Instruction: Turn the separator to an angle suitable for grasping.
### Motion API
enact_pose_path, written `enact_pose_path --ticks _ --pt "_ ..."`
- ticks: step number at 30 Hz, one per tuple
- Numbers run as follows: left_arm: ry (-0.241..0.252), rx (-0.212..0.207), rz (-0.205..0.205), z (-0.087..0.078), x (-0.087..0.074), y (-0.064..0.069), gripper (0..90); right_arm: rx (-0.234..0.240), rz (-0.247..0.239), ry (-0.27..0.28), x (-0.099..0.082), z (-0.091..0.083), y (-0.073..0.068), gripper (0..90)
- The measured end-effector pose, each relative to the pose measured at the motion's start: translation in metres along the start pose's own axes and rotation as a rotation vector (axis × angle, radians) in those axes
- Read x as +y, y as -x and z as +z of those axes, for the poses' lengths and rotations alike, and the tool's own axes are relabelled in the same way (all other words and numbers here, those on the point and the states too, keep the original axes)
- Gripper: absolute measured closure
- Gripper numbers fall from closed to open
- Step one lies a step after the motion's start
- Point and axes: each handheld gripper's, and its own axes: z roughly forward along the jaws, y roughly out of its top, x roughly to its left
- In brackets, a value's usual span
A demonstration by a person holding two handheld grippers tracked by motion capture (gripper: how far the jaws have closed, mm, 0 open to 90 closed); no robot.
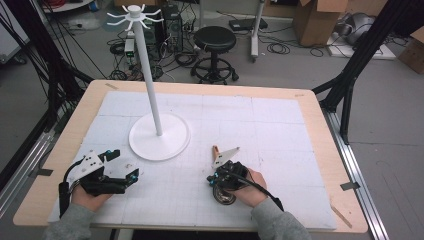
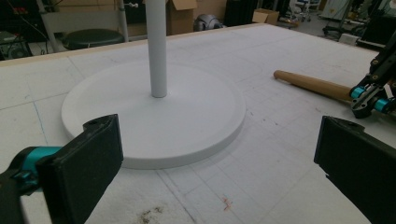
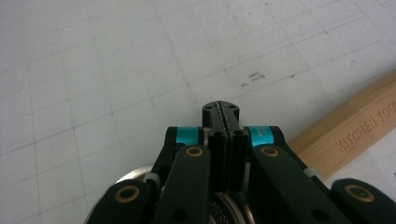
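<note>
Jaws on the right gripper point(image 3: 226, 112) are pressed flat together, with nothing visible between them at the tips. A kitchen tool with a wooden handle point(image 3: 348, 126) lies on the white mat point(image 1: 280, 125) just beside that gripper, its handle running past the jaws on one side; a round metal part point(image 1: 223, 196) sits directly under the gripper body. Whether the gripper grips that metal part I cannot tell. The left gripper point(image 2: 217, 158) stands wide, its two black pads well apart and holding nothing. Straight ahead of it is the round base of the white stand point(image 2: 187, 116), close to its pads.
</note>
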Motion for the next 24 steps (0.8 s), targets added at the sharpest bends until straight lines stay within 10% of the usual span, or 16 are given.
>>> enact_pose_path --ticks 24 --pt "-0.008 -0.012 -0.001 0.008 0.001 0.0 1.8 0.012 0.026 -0.006 -0.034 -0.028 -0.004 90.0"
